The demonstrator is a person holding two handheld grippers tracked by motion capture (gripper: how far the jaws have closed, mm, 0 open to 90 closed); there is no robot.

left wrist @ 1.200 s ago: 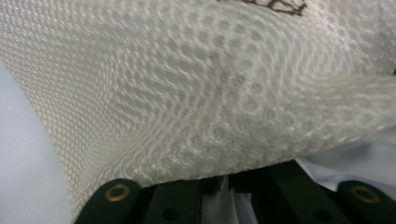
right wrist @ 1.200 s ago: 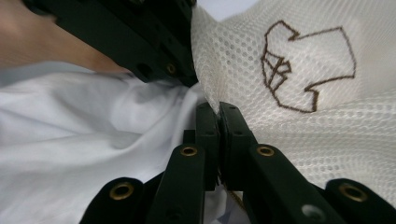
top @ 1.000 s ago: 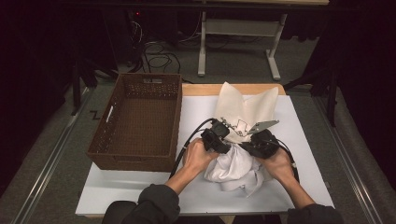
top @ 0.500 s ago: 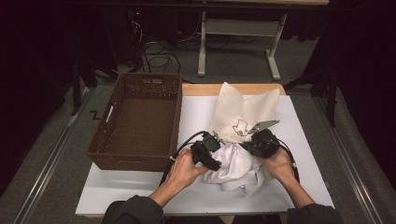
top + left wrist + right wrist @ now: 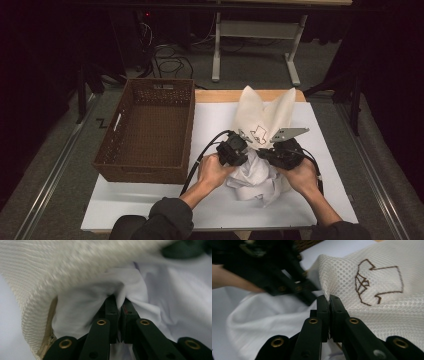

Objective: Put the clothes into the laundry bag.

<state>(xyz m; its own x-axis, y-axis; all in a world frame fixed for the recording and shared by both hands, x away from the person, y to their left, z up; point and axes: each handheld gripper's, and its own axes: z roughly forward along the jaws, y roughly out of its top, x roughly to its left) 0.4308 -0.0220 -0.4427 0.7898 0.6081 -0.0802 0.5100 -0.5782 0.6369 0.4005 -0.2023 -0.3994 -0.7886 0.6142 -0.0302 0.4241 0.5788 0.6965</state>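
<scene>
A cream mesh laundry bag (image 5: 265, 112) with a brown shirt drawing (image 5: 374, 277) lies on the white table, its mouth toward me. A crumpled white garment (image 5: 252, 177) bulges out of that mouth. My left gripper (image 5: 244, 152) has just been closing its jaws and is now shut on a fold of the white garment (image 5: 175, 290), right under the bag's rim; the pinch shows in the left gripper view (image 5: 117, 298). My right gripper (image 5: 272, 151) is shut on the edge of the mesh bag (image 5: 329, 297). The left gripper (image 5: 274, 277) is close by in the right gripper view.
An empty brown wicker basket (image 5: 187, 125) stands at the left of the table, close to my left forearm. The white table top (image 5: 150, 205) runs to its front edge just before me. A desk frame (image 5: 260, 45) and cables stand on the floor beyond.
My left hand drew back from the bag and came in again to the white garment. Its jaws have shut on the cloth. The right gripper has kept its hold on the bag.
</scene>
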